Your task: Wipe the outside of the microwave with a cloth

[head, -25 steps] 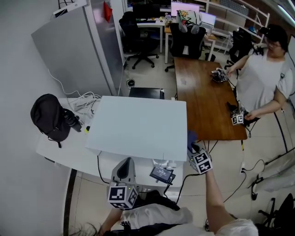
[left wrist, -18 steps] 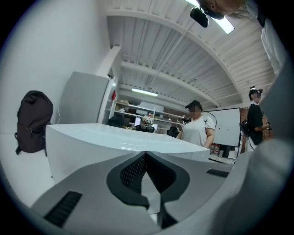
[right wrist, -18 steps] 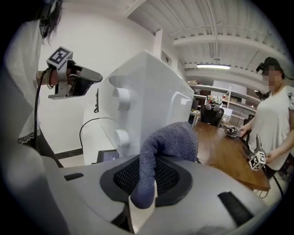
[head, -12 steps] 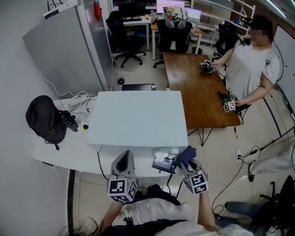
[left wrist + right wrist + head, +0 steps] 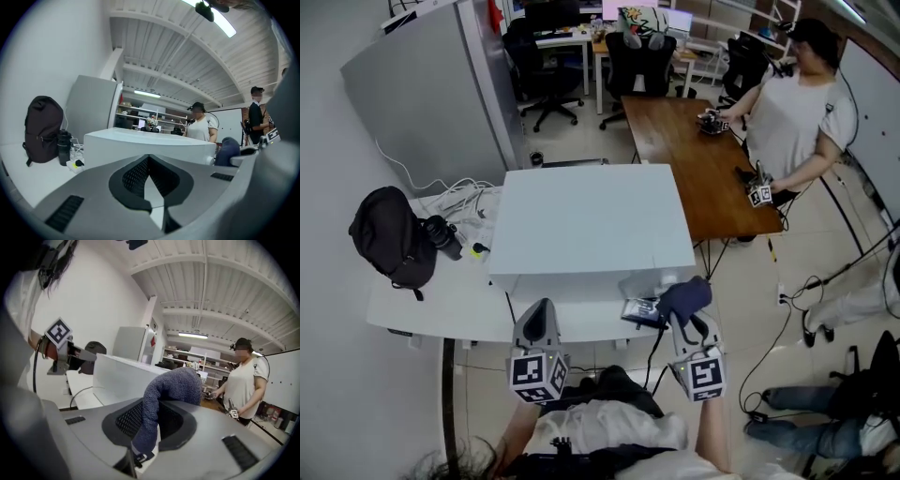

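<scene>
Head view: my right tool [image 5: 686, 323] is clenching the blue cloth [image 5: 686, 296] at 5 o'clock of the microwave [image 5: 591, 220]; my left tool [image 5: 536, 326], closed and empty, is hovering at 7 o'clock, by the counter [image 5: 431, 305] edge.

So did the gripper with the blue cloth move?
Yes. The right gripper, shut on the cloth, came from the microwave's right side round to its front right corner.

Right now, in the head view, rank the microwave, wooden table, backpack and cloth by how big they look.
1. microwave
2. wooden table, farther off, so its true size is unsure
3. backpack
4. cloth
</scene>
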A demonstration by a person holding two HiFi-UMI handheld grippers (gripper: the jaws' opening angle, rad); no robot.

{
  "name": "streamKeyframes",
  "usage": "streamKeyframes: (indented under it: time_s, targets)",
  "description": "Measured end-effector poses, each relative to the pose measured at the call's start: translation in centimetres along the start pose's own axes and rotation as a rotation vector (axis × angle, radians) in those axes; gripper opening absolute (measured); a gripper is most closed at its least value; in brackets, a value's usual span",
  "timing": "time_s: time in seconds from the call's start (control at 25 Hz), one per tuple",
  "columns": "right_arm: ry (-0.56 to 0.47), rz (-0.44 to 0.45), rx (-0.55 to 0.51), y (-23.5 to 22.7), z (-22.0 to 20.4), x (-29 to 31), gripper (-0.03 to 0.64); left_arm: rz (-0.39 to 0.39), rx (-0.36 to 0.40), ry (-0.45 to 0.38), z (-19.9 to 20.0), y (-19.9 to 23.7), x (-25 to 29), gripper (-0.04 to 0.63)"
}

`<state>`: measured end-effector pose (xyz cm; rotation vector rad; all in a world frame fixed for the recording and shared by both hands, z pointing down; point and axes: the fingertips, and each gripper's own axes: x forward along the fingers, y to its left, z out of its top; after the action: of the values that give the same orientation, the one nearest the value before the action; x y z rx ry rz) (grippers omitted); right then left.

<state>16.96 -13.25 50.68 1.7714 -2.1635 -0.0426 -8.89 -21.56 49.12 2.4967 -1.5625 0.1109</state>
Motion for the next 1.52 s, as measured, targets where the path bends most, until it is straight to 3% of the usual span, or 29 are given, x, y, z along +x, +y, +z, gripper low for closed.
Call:
streamKeyframes:
  time_s: [0.2, 0.32, 0.4, 0.52, 0.64, 0.84, 1.08, 1.2, 1.52]
  targets:
    - [-0.099, 0.291, -0.073, 10.7, 6.5, 1.2, 0.083, 0.097, 0.003, -0.015, -0.4, 2.7, -1.8, -0.006]
    - [-0.166, 0.442, -0.080, 16.8, 8.7, 4.6, 0.083, 0.175, 0.009, -0.021, -0.4, 4.2, -4.1, -0.006]
    - [-0.235, 0.526, -0.138, 20.7, 9.3, 7.2, 0.083, 0.234, -0.008, -0.020, -0.5, 5.1, -5.9, -0.006]
    - [-0.275, 0.629, -0.216, 26.1, 9.7, 10.3, 0.083, 0.305, -0.031, -0.017, -1.0, 5.8, -8.4, -0.006]
    - [-0.277, 0.663, -0.269, 29.7, 10.0, 13.1, 0.083, 0.339, -0.036, -0.012, -1.2, 5.7, -9.9, -0.006]
    - [-0.222, 0.611, -0.231, 31.4, 8.9, 16.5, 0.083, 0.347, -0.045, -0.024, -1.0, 5.6, -10.9, -0.006]
    - [-0.211, 0.504, -0.144, 27.5, 8.4, 15.6, 0.083, 0.249, -0.018, -0.036, -0.2, 4.4, -9.9, -0.006]
    - [-0.187, 0.414, -0.090, 23.3, 7.2, 14.1, 0.083, 0.187, -0.020, -0.030, -0.4, 3.4, -9.5, -0.006]
    - [-0.058, 0.028, -0.056, 4.7, 0.9, 8.1, 0.083, 0.058, -0.019, -0.011, -1.4, 1.1, -8.7, -0.006]
